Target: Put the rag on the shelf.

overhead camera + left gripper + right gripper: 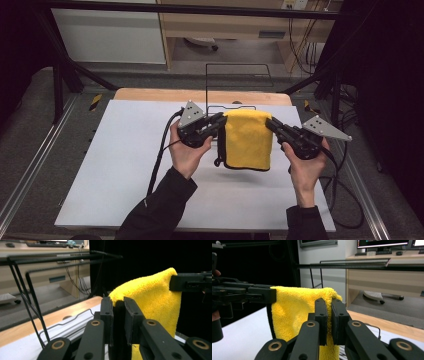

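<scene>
A folded yellow towel [248,140] with a dark edge hangs in the air over the white table top [125,165], held up by its two upper corners. My left gripper [221,120] is shut on the towel's upper left corner, and my right gripper [268,122] is shut on the upper right corner. In the left gripper view the yellow towel [152,302] rises past my own left gripper [119,302], with the other gripper clamped at its far corner. In the right gripper view my right gripper [329,305] pinches the towel [294,312] edge.
A thin black wire rack [239,75] stands at the table's far edge, just behind the towel. A wooden strip [150,95] borders the far side. Black frame bars [75,75] flank the table, and cables [345,195] trail at the right.
</scene>
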The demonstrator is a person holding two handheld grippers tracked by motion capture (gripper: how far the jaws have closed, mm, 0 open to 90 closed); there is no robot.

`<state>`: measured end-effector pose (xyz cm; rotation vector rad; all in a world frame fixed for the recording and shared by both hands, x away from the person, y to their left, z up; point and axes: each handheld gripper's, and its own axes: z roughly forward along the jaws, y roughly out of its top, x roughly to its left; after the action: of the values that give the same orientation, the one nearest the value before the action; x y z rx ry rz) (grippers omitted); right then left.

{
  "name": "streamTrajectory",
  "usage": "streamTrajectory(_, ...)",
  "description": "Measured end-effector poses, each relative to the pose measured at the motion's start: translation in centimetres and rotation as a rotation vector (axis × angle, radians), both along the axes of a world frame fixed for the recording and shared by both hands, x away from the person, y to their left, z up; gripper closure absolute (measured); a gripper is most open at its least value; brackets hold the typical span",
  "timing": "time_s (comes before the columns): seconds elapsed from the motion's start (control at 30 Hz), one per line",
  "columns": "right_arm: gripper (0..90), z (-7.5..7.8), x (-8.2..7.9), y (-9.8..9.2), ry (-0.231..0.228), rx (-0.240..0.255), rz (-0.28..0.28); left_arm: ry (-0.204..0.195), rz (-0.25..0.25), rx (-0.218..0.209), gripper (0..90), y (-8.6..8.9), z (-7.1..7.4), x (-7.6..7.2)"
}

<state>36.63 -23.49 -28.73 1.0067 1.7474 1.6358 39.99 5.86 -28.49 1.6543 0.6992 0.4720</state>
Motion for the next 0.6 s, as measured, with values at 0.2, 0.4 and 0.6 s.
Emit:
streamTrajectory(0.2, 85.0, 0.9, 0.3, 0.3, -0.020, 0.021, -0.002, -0.032, 0.014, -0.032, 78.6, 0.4, 1.2, 0.3)
streamTrajectory(0.4, 85.0, 2.4, 0.7, 0.6, -0.046, 0.049, -0.001, -0.067, 0.026, -0.051, 78.6, 0.7, 2.7, 0.5)
streamTrajectory(0.6, 85.0, 3.3, 1.1, 0.9, -0.065, 0.062, -0.002, -0.084, 0.032, -0.070, 78.7, 0.8, 3.6, 0.8)
